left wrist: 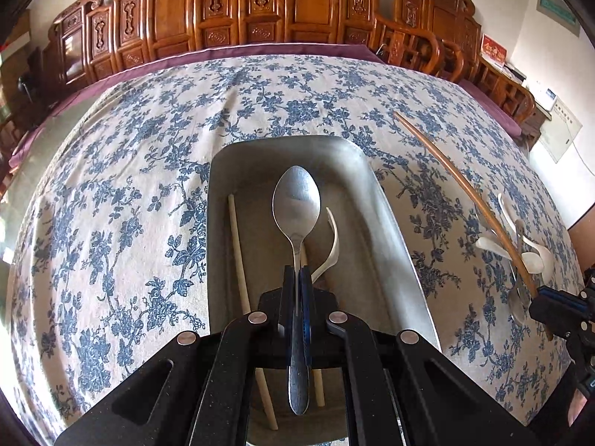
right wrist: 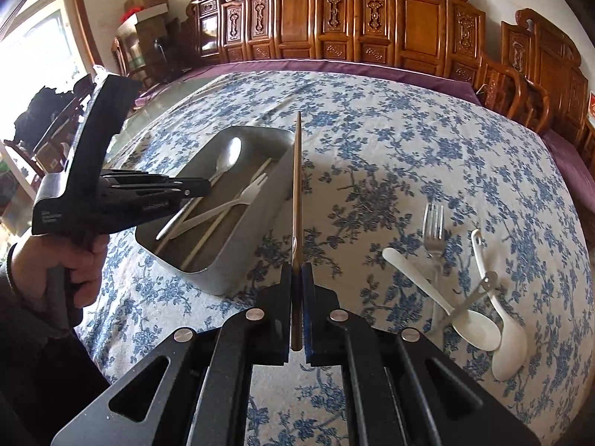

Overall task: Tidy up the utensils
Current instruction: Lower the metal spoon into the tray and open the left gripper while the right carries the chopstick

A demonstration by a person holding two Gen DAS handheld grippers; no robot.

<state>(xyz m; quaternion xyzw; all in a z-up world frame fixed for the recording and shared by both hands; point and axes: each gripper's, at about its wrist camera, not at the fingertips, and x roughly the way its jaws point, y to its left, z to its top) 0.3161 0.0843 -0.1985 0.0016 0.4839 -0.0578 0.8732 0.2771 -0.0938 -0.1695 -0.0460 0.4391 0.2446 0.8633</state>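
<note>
My left gripper (left wrist: 297,273) is shut on a metal spoon (left wrist: 296,200) and holds it above the grey metal tray (left wrist: 386,200). In the tray lie pale chopsticks (left wrist: 238,252) and a white plastic fork (left wrist: 333,245). My right gripper (right wrist: 296,269) is shut on a brown chopstick (right wrist: 296,186) that points away over the tray's (right wrist: 223,278) right rim. The left gripper (right wrist: 200,187) with its spoon (right wrist: 227,160) shows over the tray in the right wrist view. On the cloth to the right lie a metal fork (right wrist: 434,230) and two white spoons (right wrist: 476,329).
A blue-flowered tablecloth (left wrist: 111,193) covers the table. Carved wooden chairs (right wrist: 372,18) line its far edge. A person's hand (right wrist: 74,256) grips the left tool's handle. Cardboard boxes (right wrist: 145,11) stand at the back left beside a bright window.
</note>
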